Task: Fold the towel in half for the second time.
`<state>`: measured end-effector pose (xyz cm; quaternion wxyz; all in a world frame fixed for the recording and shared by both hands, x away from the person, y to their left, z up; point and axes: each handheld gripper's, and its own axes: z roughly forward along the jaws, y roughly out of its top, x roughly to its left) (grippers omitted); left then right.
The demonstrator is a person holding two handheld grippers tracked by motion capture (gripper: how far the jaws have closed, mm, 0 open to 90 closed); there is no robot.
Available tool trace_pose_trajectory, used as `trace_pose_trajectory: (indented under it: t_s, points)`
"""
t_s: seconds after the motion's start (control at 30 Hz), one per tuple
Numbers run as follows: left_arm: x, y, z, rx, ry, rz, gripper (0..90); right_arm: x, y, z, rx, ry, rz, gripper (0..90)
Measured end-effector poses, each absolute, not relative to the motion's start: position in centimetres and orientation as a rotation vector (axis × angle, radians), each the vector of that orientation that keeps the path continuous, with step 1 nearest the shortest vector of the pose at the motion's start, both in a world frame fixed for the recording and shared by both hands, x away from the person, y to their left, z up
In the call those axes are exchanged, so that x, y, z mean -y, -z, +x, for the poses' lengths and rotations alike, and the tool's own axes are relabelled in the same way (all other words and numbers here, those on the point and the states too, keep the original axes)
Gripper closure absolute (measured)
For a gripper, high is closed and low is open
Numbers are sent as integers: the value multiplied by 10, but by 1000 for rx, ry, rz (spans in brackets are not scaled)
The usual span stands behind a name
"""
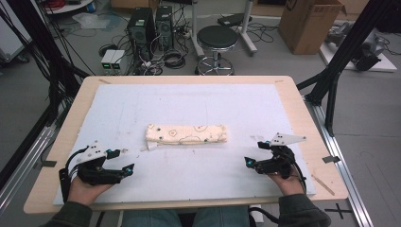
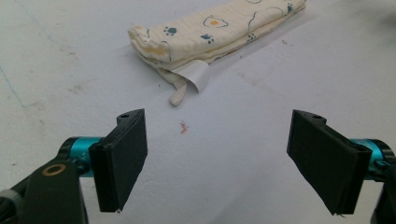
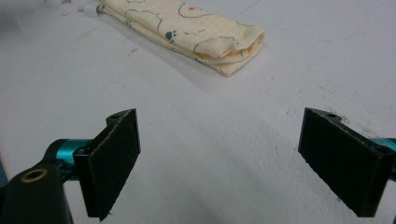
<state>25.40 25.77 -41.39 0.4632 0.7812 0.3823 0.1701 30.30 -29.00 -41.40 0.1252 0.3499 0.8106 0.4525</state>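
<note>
Folded cloth on the desk, both tongs gaping and empty.

The cream printed cloth, folded into a long narrow bundle, lies near the middle of the white mat covering the desk, a white tag at its left end. The left tongs and right tongs rest near the front edge, well apart from the cloth, jaws spread wide, holding nothing.
</note>
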Motion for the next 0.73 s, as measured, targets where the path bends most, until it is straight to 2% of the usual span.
trace_pose_trajectory:
  t_s: [0.73]
  points:
    - [-255, 416, 246, -940, -450, 1923, 206, 291, 421, 297, -2371, -1314, 1019, 121]
